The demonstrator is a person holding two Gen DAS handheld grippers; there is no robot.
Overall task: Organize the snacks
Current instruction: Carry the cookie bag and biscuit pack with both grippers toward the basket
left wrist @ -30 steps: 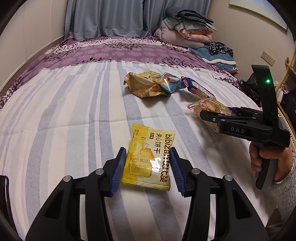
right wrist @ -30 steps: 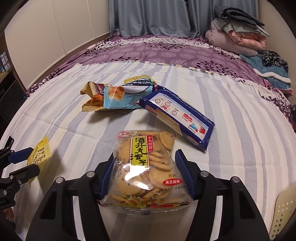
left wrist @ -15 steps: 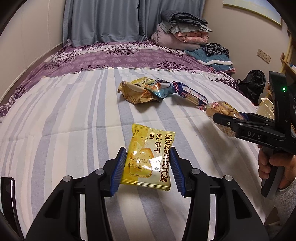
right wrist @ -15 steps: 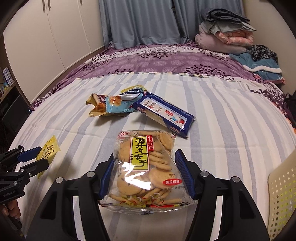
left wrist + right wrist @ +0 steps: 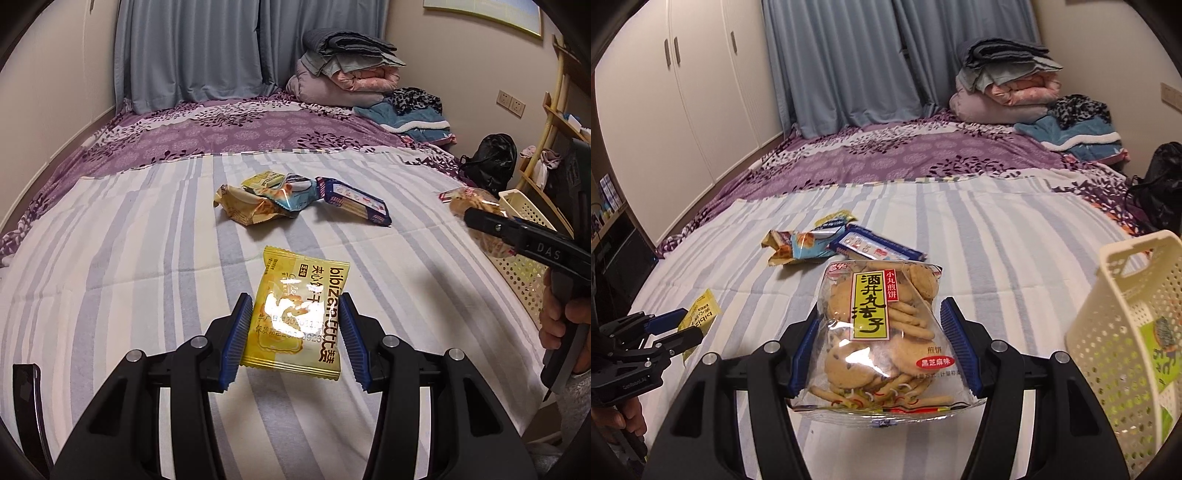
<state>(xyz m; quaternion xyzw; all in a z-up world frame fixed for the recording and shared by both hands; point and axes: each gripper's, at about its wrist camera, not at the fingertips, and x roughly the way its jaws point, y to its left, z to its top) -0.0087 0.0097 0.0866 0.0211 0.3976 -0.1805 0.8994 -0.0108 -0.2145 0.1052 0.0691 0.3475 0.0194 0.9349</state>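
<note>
Snacks are mid-carry: left tongs (image 5: 293, 338) clamp the yellow packet (image 5: 297, 314), right tongs (image 5: 884, 349) grip the cracker bag (image 5: 882, 332), next needing release over the basket (image 5: 1126, 325) at three o'clock.

A bed (image 5: 147, 258) fills the room ahead of the tool, under a cream sheet striped grey-blue; beyond that lies a purple floral cover (image 5: 229, 129); blue-grey curtains (image 5: 842, 62) hang at the far end; folded quilts and blankets (image 5: 343, 70) are piled far right, with a teal towel (image 5: 1078, 136) beside them; white wardrobe doors (image 5: 690, 92) line the left wall; the beige right wall carries sockets (image 5: 511, 103) and a framed picture (image 5: 487, 13); a wooden shelf (image 5: 554, 122) and black bag (image 5: 487, 158) stand right.
</note>
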